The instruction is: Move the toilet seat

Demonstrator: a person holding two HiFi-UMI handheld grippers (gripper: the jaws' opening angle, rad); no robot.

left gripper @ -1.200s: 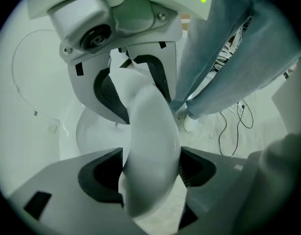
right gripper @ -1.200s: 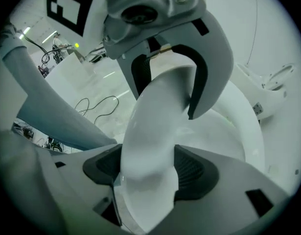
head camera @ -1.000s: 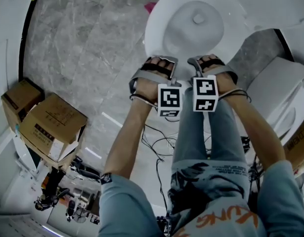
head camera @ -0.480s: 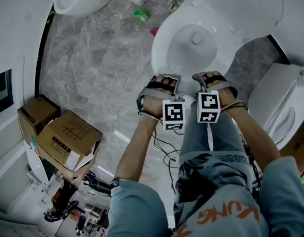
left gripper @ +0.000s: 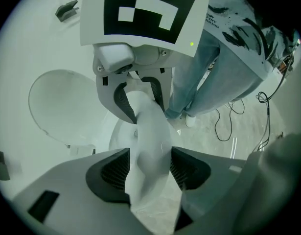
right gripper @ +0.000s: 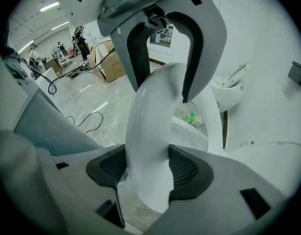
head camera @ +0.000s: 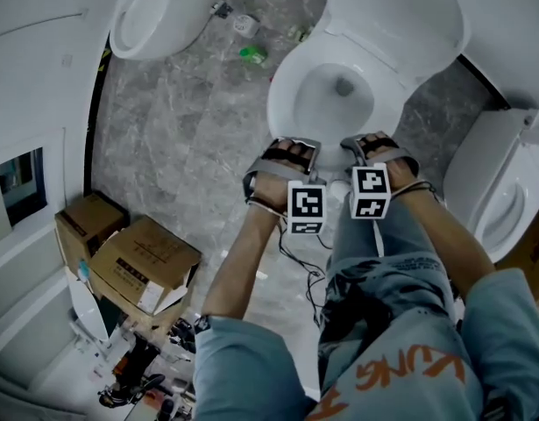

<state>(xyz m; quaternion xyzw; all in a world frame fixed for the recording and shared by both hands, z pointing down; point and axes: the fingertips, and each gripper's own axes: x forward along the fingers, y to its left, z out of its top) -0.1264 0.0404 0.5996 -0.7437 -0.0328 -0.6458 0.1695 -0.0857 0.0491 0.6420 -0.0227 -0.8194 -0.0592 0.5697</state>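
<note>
1. At the front edge of the toilet bowl (head camera: 285, 103), the toilet seat (right gripper: 149, 131) is held by two grippers set side by side. Its front arc appears to be raised off the bowl's rim.
2. The left gripper (left gripper: 149, 166) is clamped on the left part of that front arc. Its jaws have just been closing, and the white rim is seen squeezed between the ribbed pads (left gripper: 113, 169).
3. The right gripper (right gripper: 149, 168) is clamped on the same arc just beside it, toward the right. Its jaws have likewise just been closing, with the rim pressed between both of its pads (right gripper: 185, 170).
4. Each gripper is seen facing the other across the short stretch of rim between them, so the gripped arc runs crosswise from one hand to the other.
5. The seat's long axis runs from this held front edge away from the person to the back edge of the bowl, where the raised lid (head camera: 400, 20) stands. The rest of the ring therefore lies ahead of both grippers, on the lid's side.
6. Neither hand is nearer; both are placed at an equal reach on the front arc.
7. The coming move is judged to turn on the back edge, where the seat is presumably hinged. The front would then be carried along an arc, with both grippers kept level with each other so that the ring is not twisted.
</note>
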